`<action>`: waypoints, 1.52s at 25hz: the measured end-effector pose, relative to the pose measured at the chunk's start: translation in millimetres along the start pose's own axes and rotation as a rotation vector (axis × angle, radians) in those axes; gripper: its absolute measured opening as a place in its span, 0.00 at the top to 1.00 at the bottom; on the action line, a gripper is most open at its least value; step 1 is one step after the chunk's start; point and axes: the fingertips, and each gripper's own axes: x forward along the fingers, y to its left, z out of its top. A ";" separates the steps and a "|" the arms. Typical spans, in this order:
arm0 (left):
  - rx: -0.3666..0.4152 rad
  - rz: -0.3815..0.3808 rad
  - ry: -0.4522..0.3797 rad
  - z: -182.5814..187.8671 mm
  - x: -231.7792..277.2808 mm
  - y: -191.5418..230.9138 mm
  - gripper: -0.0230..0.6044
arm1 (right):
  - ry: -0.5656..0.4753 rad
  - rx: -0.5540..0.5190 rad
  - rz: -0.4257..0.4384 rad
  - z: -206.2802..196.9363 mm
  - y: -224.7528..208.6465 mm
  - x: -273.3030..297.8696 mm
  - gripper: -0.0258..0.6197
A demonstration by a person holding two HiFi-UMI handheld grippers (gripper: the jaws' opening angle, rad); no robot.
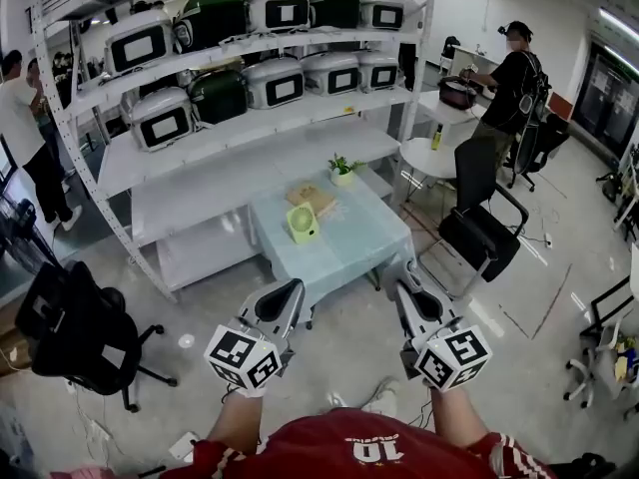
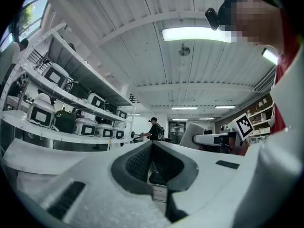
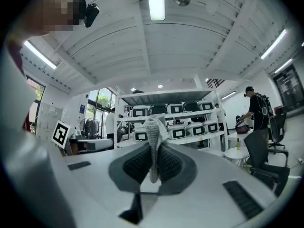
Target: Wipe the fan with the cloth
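Note:
A small light-green fan (image 1: 303,225) stands on a low pale-blue table (image 1: 364,242) ahead of me in the head view. Both grippers are held up in front of my body, well short of the table and the fan. My right gripper (image 1: 405,271) (image 3: 153,148) is shut on a grey-white knitted cloth (image 3: 155,129), which sticks up from between its pads. My left gripper (image 1: 292,289) (image 2: 152,147) is shut, and its jaws meet with nothing between them. The head view does not show the cloth.
A small potted plant (image 1: 342,170) and a wooden box (image 1: 312,198) share the table. Behind it stands a white rack (image 1: 250,128) of rice cookers. Black office chairs stand at the left (image 1: 75,332) and right (image 1: 479,230). A person (image 1: 509,83) works by a round white table (image 1: 431,158).

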 end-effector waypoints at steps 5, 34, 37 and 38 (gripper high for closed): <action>0.012 -0.031 0.004 -1.4 2.5 -5.3 0.96 | -0.011 0.010 -0.015 0.2 2.7 -0.6 0.93; -0.076 0.193 -0.005 -16.5 -51.7 75.3 0.96 | 0.096 0.030 0.177 -24.2 46.1 82.7 0.93; -0.075 0.220 0.008 -20.1 -48.2 81.4 0.96 | 0.103 0.042 0.193 -28.9 39.6 91.9 0.93; -0.073 0.227 0.013 -21.4 -45.3 82.5 0.96 | 0.104 0.047 0.200 -30.1 36.5 95.2 0.93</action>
